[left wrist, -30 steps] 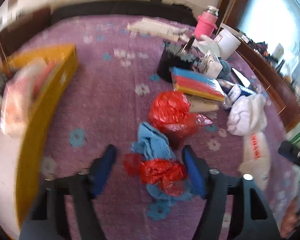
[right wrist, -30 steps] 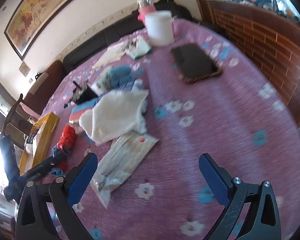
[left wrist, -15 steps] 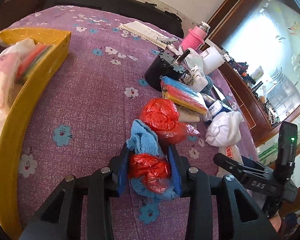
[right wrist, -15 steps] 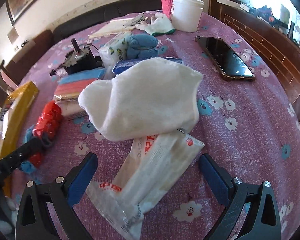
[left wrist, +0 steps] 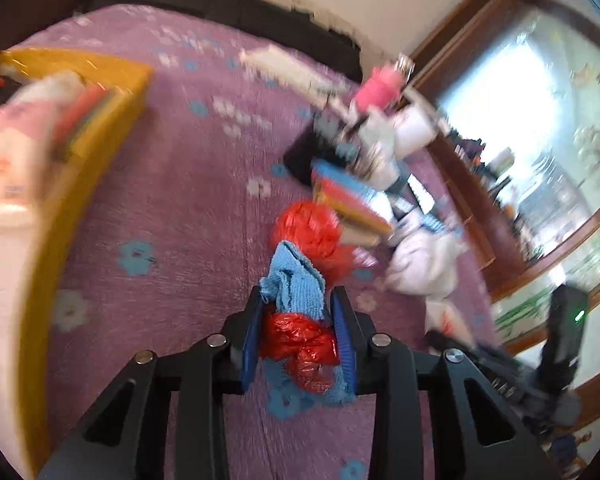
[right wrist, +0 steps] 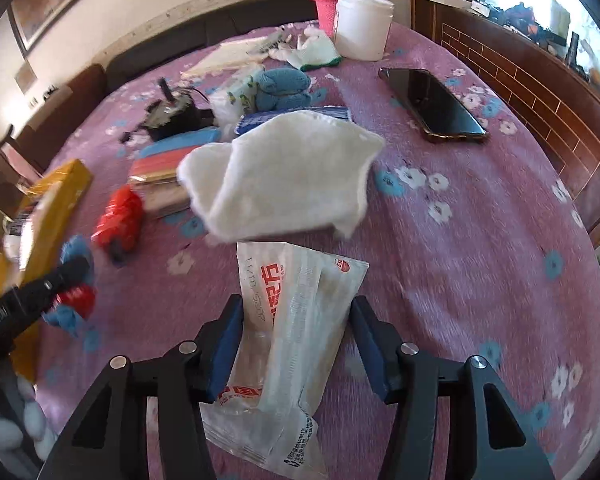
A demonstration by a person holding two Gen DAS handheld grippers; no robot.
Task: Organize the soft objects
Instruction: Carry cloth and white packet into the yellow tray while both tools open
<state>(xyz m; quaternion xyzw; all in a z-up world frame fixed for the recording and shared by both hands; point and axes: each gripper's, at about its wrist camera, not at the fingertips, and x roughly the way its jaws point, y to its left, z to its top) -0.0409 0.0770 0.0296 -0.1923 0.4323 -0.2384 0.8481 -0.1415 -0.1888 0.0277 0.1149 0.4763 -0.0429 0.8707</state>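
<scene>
Two grippers, two different states. Left gripper (left wrist: 298, 336) is clamped on a bundle: blue cloth (left wrist: 296, 284) wrapped with a red plastic bag (left wrist: 300, 346), pinched between both pads. Frame is motion-blurred, so can't tell whether the bundle touches the purple tablecloth (left wrist: 172, 208).

Right gripper (right wrist: 296, 338) is partly open, jaws straddling the near end of a white plastic packet (right wrist: 296, 312) lying flat on the cloth. Left pad looks touching or just beside the packet edge; right pad stands apart from it. No grip yet, as far as I can judge.

Key relation: packet's long axis runs roughly along the fingers, pointing away toward the white towel (right wrist: 284, 180) just beyond it. So jaws close across its short width; right hand is the nearer one.

Yellow box (left wrist: 100, 120) sits far left of the held bundle, already holding soft stuff. Likely drop target, left side closer.
</scene>
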